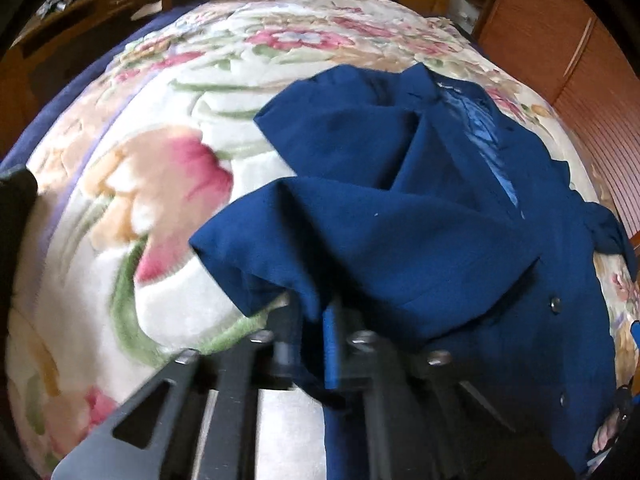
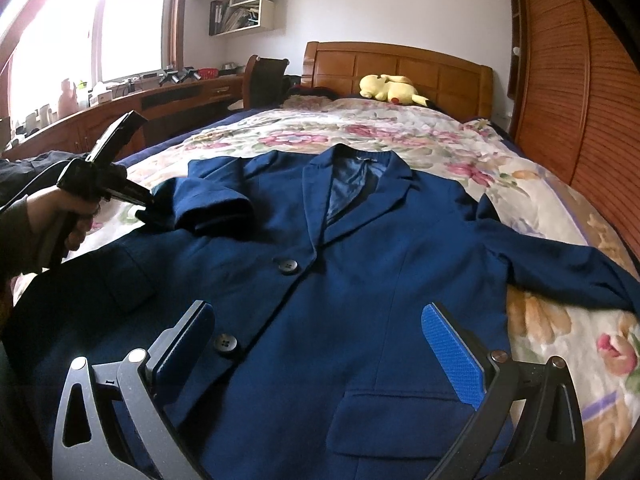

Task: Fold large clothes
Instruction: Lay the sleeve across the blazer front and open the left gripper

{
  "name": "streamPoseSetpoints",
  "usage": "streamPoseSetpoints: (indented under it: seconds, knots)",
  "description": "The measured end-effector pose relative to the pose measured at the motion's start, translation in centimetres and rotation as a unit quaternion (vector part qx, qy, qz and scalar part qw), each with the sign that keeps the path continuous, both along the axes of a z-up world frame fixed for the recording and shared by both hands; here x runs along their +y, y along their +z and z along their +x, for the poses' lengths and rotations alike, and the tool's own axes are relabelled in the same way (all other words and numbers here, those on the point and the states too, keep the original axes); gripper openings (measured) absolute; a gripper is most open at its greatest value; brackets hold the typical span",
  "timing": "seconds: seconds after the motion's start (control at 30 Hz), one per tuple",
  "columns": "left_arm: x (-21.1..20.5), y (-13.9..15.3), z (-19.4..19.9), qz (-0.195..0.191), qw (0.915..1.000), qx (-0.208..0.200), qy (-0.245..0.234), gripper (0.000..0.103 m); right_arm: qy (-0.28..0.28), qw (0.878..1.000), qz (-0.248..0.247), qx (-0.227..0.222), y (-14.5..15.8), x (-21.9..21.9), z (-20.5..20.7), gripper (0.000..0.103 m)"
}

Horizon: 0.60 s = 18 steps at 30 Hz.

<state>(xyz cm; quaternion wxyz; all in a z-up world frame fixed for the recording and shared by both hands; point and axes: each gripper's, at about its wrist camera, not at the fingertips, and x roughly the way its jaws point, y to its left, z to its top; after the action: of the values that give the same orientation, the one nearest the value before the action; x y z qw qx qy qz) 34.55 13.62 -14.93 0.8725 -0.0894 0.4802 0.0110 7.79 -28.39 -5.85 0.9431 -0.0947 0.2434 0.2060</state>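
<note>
Nearest the right wrist camera, the right gripper [image 2: 320,344] hung with its jaws spread wide over the lower front of the navy jacket [image 2: 360,280], its blue pads [image 2: 452,356] clear of the cloth and nothing between them. Held low above the hem and pockets, it looked parked where it could pin or lift the body of the garment once the other side was dealt with.

The jacket lay face up and buttoned on the floral blanket [image 2: 560,320], collar [image 2: 360,168] toward the headboard, which gave a flat base for folding. One sleeve [image 2: 560,264] stretched straight out toward the wardrobe side, not yet folded.

On the window side, a hand [image 2: 76,224] held the left gripper [image 2: 146,210] at the jacket's edge beside the other sleeve [image 2: 216,208], which was bent back across the chest with its cuff standing up. In the left wrist view, the left gripper [image 1: 316,316] was closed, and blue cloth [image 1: 332,352] ran down between its fingers, so it was gripping a fold of the jacket; that view was blurred, so whether the cloth was sleeve or side seam could not be told for certain. The grip there suited drawing that side inward over the front, the first fold of the task by my reading.

Farthest back, a yellow plush toy [image 2: 392,88] rested against the wooden headboard [image 2: 400,64], well apart from the work.
</note>
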Motion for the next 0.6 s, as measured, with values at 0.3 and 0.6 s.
streamPoseSetpoints:
  seconds: [0.3, 0.6]
  knots:
    - [-5.5, 9.4, -2.1, 0.112, 0.9874, -0.109, -0.025, 0.007, -0.006, 1.0, 0.008, -0.013, 0.5, -1.5, -1.4, 0.103]
    - [-17.2, 15.4, -2.1, 0.095, 0.9727, -0.166, -0.131, 0.007, -0.053, 0.998, 0.021, -0.022, 1.0, -6.2, -3.2, 0.103]
